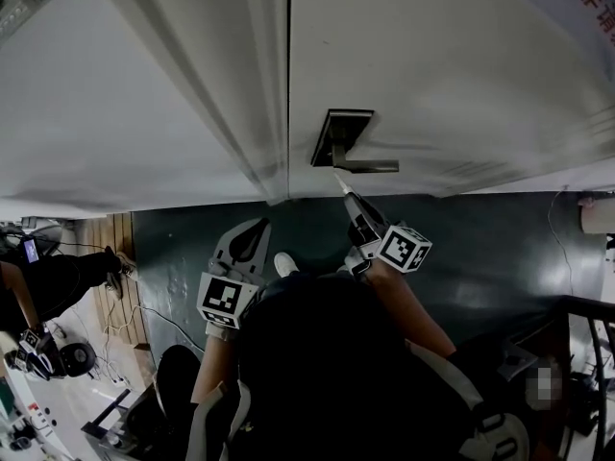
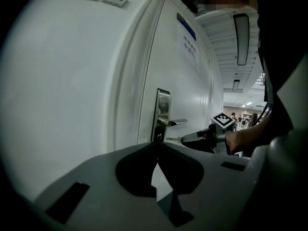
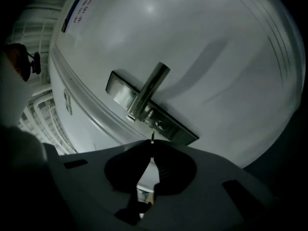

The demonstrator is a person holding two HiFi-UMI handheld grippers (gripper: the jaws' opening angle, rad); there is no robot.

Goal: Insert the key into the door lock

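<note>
Right gripper (image 3: 152,146) clamped on key (image 3: 152,138); its view shows the tip just below the keyhole (image 3: 160,125). Left gripper view alone shows their gap side-on. Left gripper (image 2: 157,145): jaws together, empty.

white door (image 1: 442,75); dark teal floor (image 1: 480,248); silver handle (image 3: 149,93)

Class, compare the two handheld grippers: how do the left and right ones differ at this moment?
The right gripper pinches a thin silver metal key; the left gripper holds nothing. The right one sits close to the dark metal lock plate; the left one hangs further back from the white door. Both are shut.
</note>
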